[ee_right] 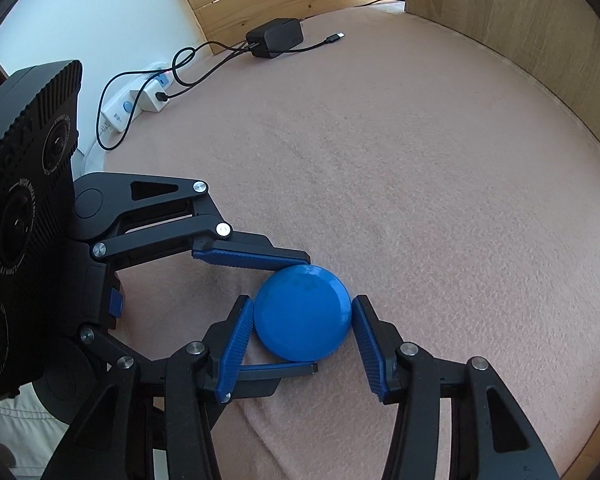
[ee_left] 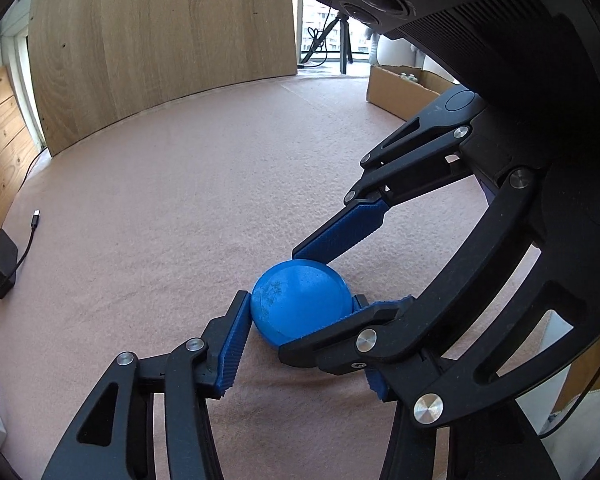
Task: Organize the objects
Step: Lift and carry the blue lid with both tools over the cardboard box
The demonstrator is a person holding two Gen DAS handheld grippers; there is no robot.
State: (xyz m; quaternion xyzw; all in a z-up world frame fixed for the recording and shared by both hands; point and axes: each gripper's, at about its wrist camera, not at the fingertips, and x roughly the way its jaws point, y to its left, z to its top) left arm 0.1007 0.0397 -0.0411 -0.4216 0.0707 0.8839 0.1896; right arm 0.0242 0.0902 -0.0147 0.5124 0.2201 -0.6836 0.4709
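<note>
1. Pink-covered surface (ee_right: 420, 160): carries everything listed; mostly bare cloth, which gives the work free room.
2. Wooden panel (ee_left: 160, 40): stands upright along the far edge like a back wall.
3. Cardboard box (ee_left: 396, 88): open, at the far corner, well apart from the work; probably the place for sorted items.
4. Right hand-held gripper (ee_right: 300, 304): angled down, its 2 blue pads pressed on opposite sides of item 8, holding it.
5. Left hand-held gripper (ee_left: 300, 300): crosses the right one around the same item. 1 pad meets the rim; the other is hidden, so I cannot tell whether it grips.
6. Power strip (ee_right: 140, 106): at the edge.
7. Charger brick (ee_right: 276, 38): cable loose, out of the way.
8. Blue disc (ee_right: 302, 316): lies flat on the cloth, boxed in by 4 fingers, apparently to steady it for lifting.
</note>
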